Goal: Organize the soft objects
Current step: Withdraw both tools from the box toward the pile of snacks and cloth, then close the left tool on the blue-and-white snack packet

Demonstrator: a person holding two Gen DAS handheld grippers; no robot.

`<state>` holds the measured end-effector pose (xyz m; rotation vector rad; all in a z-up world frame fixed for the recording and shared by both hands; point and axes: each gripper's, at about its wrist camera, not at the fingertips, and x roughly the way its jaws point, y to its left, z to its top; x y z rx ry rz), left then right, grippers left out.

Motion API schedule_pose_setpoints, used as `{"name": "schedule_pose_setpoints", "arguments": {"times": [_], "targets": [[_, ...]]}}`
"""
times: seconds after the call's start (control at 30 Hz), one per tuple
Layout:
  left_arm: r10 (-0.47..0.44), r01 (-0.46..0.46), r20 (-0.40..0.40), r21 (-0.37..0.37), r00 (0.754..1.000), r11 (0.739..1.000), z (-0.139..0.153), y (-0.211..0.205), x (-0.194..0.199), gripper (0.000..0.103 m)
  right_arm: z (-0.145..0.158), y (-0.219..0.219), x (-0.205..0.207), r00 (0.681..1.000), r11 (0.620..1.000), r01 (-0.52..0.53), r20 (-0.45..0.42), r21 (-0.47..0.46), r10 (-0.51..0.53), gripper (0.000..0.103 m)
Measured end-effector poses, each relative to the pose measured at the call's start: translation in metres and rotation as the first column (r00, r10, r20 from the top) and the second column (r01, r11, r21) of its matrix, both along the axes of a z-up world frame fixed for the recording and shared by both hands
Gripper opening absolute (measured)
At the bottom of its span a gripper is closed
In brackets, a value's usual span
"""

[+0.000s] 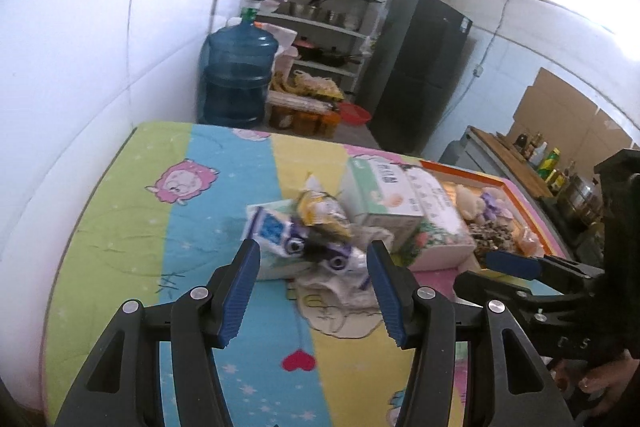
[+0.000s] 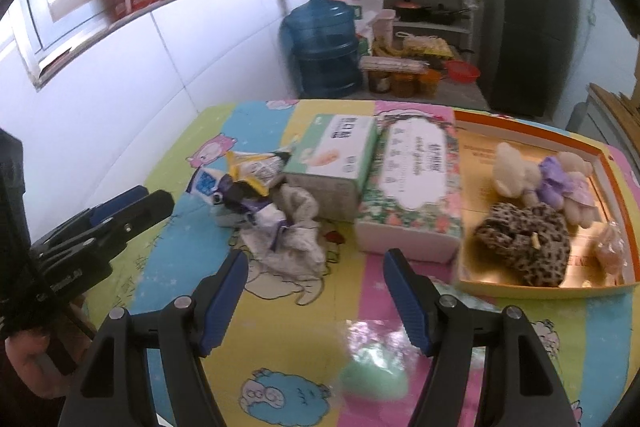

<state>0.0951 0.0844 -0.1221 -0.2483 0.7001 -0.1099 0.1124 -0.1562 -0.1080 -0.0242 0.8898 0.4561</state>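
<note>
Both grippers are being held above the striped cartoon tablecloth with jaws apart and empty: the left gripper facing a crumpled pile of soft packets, the right gripper near the orange tray where plush bears are lying

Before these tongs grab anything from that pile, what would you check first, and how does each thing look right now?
1. Left tongs open and empty: ok.
2. Right tongs open and empty: ok.
3. Crumpled white cloth free to lift: cannot tell, small packets rest against it.
4. Room left in the orange tray: ok, though plush toys and a leopard-print piece occupy much of it.
5. Tissue boxes clear of the tray: ok.
</note>
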Motion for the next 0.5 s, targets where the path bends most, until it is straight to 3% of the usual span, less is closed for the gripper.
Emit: {"name": "schedule_pose_setpoints", "arguments": {"times": [0.27,0.5], "targets": [[0.007,-0.007,-0.026,-0.002,1.0,1.0,-0.017,0.015,0.022,0.057,-0.005,0.011,0.001,1.0,1.0,-0.007,-0.017,-0.024,0.006,0.07],[-0.054,0.054,-0.017,-0.03,0.998,0.998,-0.033,0.019,0.048,0.057,-0.007,0.005,0.002,0.999,0.999,0.016,-0.033,-0.047,-0.018,0.07]]}}
